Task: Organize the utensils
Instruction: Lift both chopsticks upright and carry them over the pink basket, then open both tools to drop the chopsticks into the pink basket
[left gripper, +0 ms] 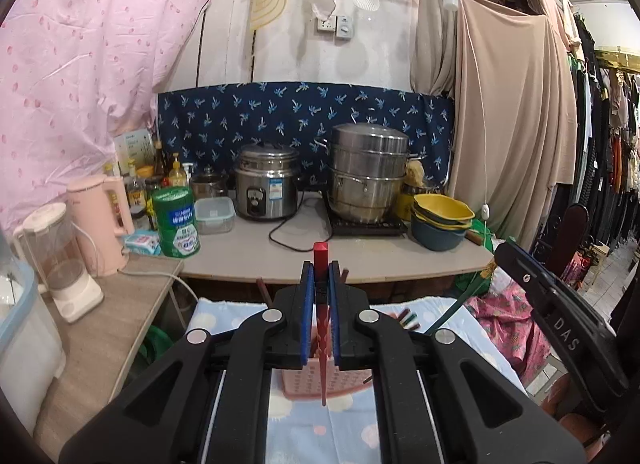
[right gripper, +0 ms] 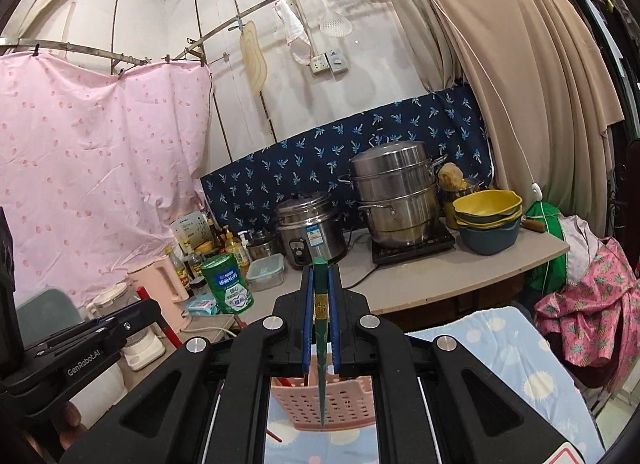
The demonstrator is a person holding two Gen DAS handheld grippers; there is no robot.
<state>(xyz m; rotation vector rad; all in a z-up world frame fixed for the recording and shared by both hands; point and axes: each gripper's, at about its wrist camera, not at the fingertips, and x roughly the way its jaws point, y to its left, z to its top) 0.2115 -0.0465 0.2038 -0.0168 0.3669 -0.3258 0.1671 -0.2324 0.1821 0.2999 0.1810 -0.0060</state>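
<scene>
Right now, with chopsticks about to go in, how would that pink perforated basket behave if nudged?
The pink basket looks like thin perforated plastic, so probably light and easily shoved. It sits on a soft printed cloth, which may let it rock or tip. The green chopstick in the right claw could catch its rim.

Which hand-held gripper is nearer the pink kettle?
Left. The left hand-held gripper hangs near the kettle, to its right; the right hand-held gripper is farther right.
</scene>
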